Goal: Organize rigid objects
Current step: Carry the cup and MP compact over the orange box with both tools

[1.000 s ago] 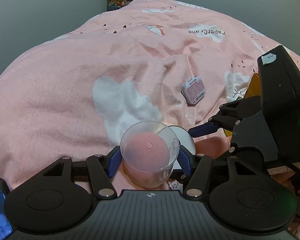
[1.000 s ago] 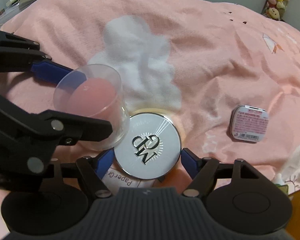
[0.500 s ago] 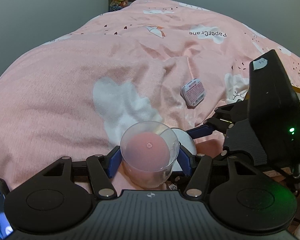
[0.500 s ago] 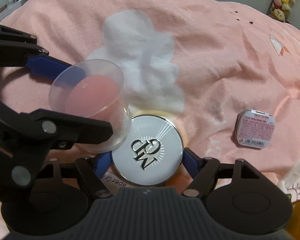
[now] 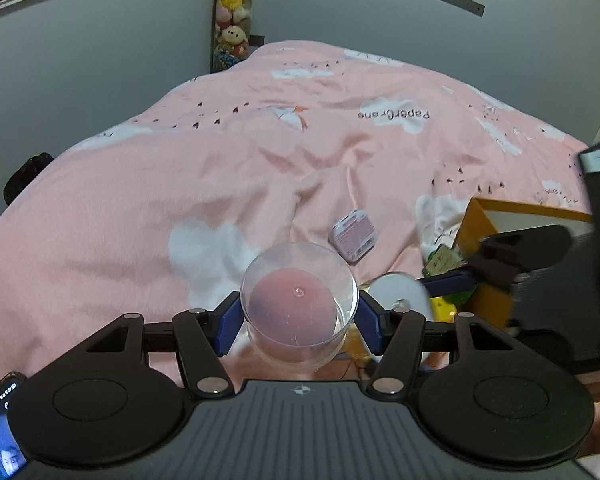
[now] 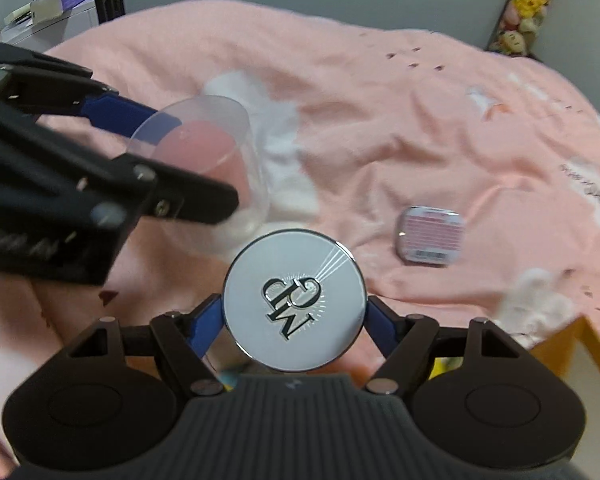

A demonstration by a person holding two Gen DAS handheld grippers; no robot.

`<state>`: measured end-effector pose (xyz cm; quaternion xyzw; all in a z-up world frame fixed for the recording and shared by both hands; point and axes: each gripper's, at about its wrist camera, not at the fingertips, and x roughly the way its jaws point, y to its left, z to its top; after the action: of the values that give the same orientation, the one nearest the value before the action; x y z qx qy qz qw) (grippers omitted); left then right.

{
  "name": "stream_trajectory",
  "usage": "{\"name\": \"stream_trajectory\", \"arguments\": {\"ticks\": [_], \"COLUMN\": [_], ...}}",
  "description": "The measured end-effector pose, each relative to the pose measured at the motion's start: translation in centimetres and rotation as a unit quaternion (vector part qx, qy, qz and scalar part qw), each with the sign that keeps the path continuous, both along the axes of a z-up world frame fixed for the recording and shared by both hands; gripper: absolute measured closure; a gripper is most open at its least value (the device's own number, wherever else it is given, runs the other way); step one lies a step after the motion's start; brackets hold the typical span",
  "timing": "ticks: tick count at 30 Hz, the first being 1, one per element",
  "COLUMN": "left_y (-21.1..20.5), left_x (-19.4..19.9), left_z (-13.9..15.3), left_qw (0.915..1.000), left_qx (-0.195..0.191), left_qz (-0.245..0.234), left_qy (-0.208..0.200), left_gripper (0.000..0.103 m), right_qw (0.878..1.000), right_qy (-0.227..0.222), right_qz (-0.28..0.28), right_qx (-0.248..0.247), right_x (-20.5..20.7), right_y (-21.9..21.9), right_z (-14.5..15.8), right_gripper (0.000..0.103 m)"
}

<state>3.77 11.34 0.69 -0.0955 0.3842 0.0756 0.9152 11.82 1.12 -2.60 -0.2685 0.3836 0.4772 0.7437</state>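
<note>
Left claw (image 5: 299, 318) clamps a clear plastic cup (image 5: 299, 306) above the pink bed (image 5: 180, 200). Right claw (image 6: 295, 320) grips a round silver compact (image 6: 295, 300), just right of the cup. A small pink tin (image 6: 431, 236) lies on the bed, right of the compact.

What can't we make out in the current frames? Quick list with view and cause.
- Orange box: contents hidden in the left wrist view by the right gripper; cut by the frame edge in the right wrist view.
- Small tin: label text too small in both views.
- Clear cup: base and near side hidden by the blurred left gripper, right wrist view.
- Round compact: mostly hidden behind cup and gripper, left wrist view.
</note>
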Motion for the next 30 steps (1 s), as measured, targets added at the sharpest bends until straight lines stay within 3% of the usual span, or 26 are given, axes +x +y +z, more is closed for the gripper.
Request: {"name": "stream_trajectory", "arguments": {"ticks": [6, 16, 23, 30], "left_y": [-2.3, -8.4, -13.6, -18.9], "left_x": [0.4, 2.5, 5.3, 9.5], "left_z": [2.0, 4.7, 5.0, 3.5], "left_qw": [0.9992, 0.9889, 0.9731, 0.9552], "left_qx": [0.004, -0.018, -0.043, -0.039], "left_qz": [-0.021, -0.123, -0.213, -0.293], "left_qy": [-0.032, -0.081, -0.075, -0.002], "left_gripper": [0.035, 0.035, 0.035, 0.035], "right_qw": [0.999, 0.991, 0.984, 0.970], "right_qy": [-0.026, -0.040, -0.040, 0.001], "right_qz": [-0.030, -0.113, -0.173, -0.239], "right_qx": [0.031, 0.053, 0.010, -0.050], "right_x": [-0.1, 1.5, 2.8, 5.6], "right_y": [-5.0, -14.3, -19.7, -25.4], "right_z": [4.6, 10.2, 10.1, 7.2], "right_gripper": [0.029, 0.029, 0.029, 0.029]}}
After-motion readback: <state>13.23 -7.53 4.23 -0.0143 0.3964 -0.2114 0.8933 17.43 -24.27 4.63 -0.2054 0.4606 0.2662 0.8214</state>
